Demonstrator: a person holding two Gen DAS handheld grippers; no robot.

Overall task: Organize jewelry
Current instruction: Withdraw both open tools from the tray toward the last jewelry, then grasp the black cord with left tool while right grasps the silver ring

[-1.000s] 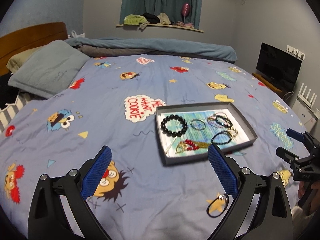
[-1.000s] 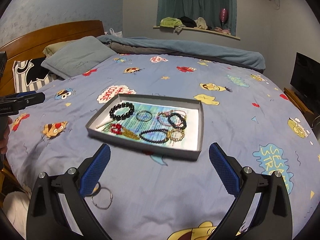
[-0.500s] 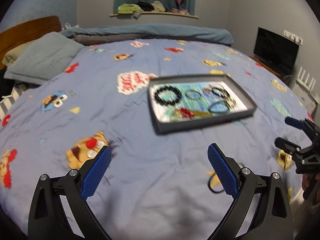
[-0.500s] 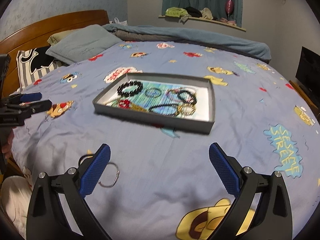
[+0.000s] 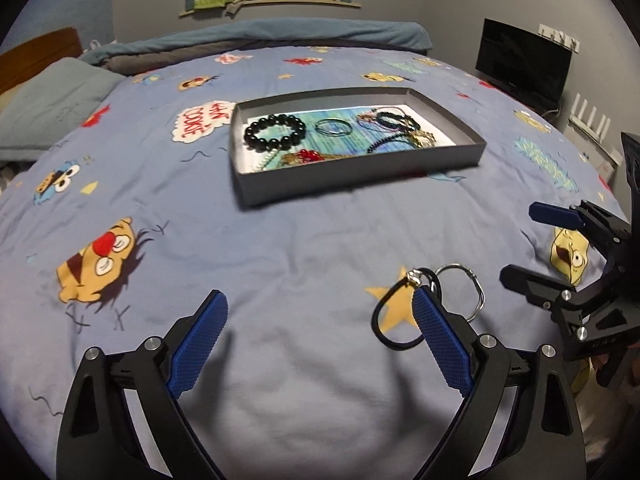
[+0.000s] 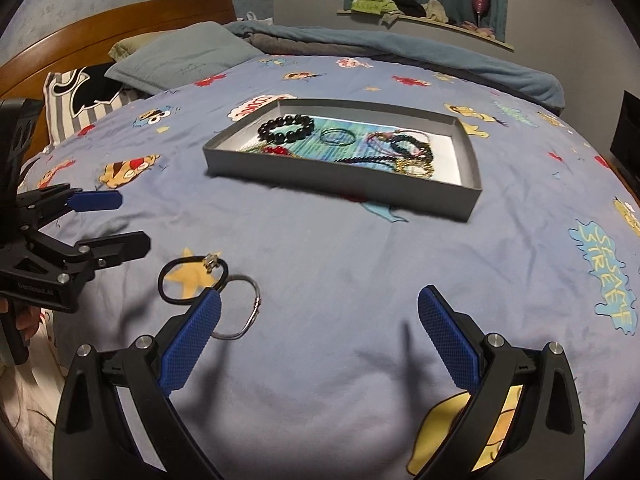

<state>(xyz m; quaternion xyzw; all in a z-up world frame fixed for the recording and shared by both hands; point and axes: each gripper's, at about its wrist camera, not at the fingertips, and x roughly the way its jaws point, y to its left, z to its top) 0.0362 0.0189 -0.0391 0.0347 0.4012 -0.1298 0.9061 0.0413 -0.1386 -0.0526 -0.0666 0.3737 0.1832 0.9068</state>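
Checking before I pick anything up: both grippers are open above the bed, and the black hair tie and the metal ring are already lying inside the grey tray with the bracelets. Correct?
Not quite. The black hair tie and metal ring lie on the bedspread, outside the grey tray, as the right wrist view shows. The left gripper and right gripper are indeed open.

A grey pillow (image 6: 180, 54) lies by the wooden headboard (image 6: 120, 20); a dark monitor (image 5: 522, 64) stands beside the bed

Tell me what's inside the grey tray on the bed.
The grey tray holds a black bead bracelet, a thin dark ring and tangled bracelets on a printed sheet; its near wall hides some.
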